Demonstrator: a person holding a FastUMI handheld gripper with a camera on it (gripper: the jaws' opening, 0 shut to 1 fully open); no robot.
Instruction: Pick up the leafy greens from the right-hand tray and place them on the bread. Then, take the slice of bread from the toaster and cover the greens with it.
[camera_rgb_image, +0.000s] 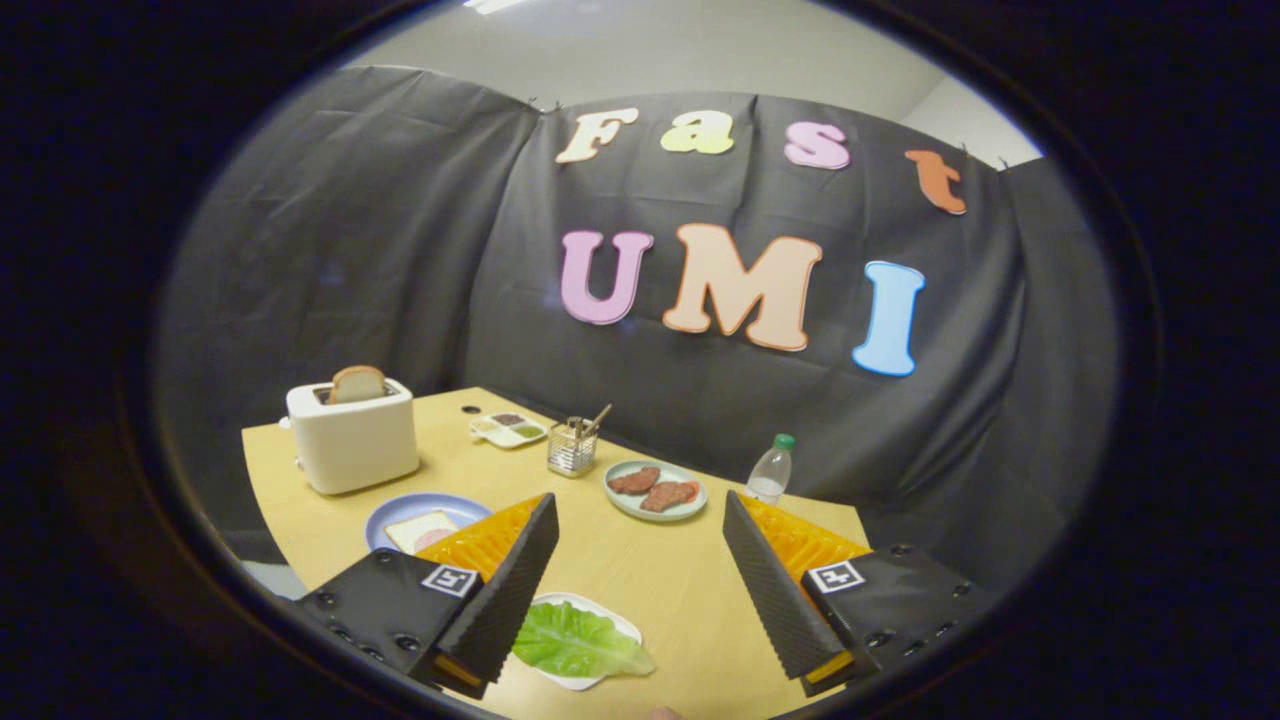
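Nothing done yet: the hand-held gripper (640, 560) hangs wide open and empty above the counter (640, 570), the lettuce leaf (575, 640) lies on its white tray (620, 625), the plated bread (420, 528) sits bare, and the toaster (352, 435) holds its slice (357, 383).

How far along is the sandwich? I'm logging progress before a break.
Nothing looks done yet. The leafy greens lie on their white tray between the fingers, near one of them. The gripper is open above the table, holding nothing. The bread on the blue plate is uncovered by greens, and the other slice sits in the toaster. Both placements are left.
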